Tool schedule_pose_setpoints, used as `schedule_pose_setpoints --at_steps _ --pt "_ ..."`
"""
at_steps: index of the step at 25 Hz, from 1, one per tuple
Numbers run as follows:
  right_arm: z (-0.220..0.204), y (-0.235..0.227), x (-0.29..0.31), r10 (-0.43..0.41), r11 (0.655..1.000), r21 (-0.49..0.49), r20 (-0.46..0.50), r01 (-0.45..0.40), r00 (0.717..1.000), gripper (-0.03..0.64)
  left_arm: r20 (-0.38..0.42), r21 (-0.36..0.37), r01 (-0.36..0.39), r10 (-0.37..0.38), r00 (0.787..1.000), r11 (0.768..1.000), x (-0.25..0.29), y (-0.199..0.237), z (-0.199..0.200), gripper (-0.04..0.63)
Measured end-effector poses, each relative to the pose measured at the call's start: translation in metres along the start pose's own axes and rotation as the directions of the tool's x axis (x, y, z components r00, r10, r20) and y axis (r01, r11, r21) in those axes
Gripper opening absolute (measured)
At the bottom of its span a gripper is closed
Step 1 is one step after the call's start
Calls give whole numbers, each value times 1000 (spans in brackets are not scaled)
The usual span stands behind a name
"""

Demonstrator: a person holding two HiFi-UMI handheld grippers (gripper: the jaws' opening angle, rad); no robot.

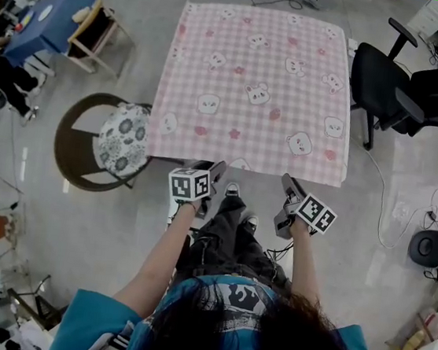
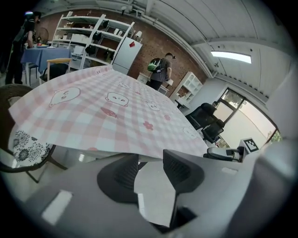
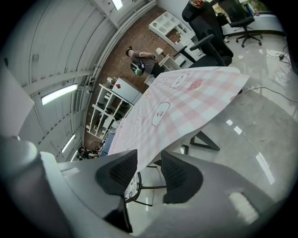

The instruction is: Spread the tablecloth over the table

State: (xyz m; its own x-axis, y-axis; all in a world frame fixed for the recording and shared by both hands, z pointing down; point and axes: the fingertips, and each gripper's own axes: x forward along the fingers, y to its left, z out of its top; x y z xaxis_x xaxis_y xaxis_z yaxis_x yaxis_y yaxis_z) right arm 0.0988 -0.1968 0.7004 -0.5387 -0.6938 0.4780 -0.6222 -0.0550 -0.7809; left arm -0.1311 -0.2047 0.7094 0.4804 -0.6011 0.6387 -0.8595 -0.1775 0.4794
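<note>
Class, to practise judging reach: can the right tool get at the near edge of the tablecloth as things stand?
Probably yes. The right tool is open and empty, just short of the near edge of the tablecloth, and nothing visible stands between them.

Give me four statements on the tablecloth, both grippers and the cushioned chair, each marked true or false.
1. The pink-and-white checked tablecloth lies spread flat over the table. True.
2. The left gripper clamps the cloth's near edge. False: its jaws stand apart with nothing between them.
3. The right gripper is open and holds nothing. True.
4. The round chair with the flowered cushion stands at the table's right side. False: it stands at the left side.
</note>
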Motion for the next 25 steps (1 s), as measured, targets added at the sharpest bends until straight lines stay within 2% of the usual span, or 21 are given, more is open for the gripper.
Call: schedule_pose_setpoints --at_steps 4,8,11,17,21,25 --pt "-12 14 -11 44 998 -32 -22 -45 999 160 33 39 24 -26 999 999 -17 -20 2 178" --pt "-14 46 -23 137 987 -86 -19 -138 990 152 87 85 67 -74 993 994 -35 -46 8 167" --pt "-13 72 -33 215 964 -155 -25 -217 976 152 126 108 103 -117 985 989 -48 -66 14 167" --pt "-4 123 -65 321 900 -305 -23 -313 947 152 225 137 158 -186 956 978 -88 -103 30 160" --pt "1 145 -85 359 864 -374 -14 -338 933 152 270 184 176 -222 937 967 -115 -125 38 154" --pt "0 161 -98 385 843 -406 -2 -352 923 152 303 239 180 -249 920 954 -140 -140 44 141"
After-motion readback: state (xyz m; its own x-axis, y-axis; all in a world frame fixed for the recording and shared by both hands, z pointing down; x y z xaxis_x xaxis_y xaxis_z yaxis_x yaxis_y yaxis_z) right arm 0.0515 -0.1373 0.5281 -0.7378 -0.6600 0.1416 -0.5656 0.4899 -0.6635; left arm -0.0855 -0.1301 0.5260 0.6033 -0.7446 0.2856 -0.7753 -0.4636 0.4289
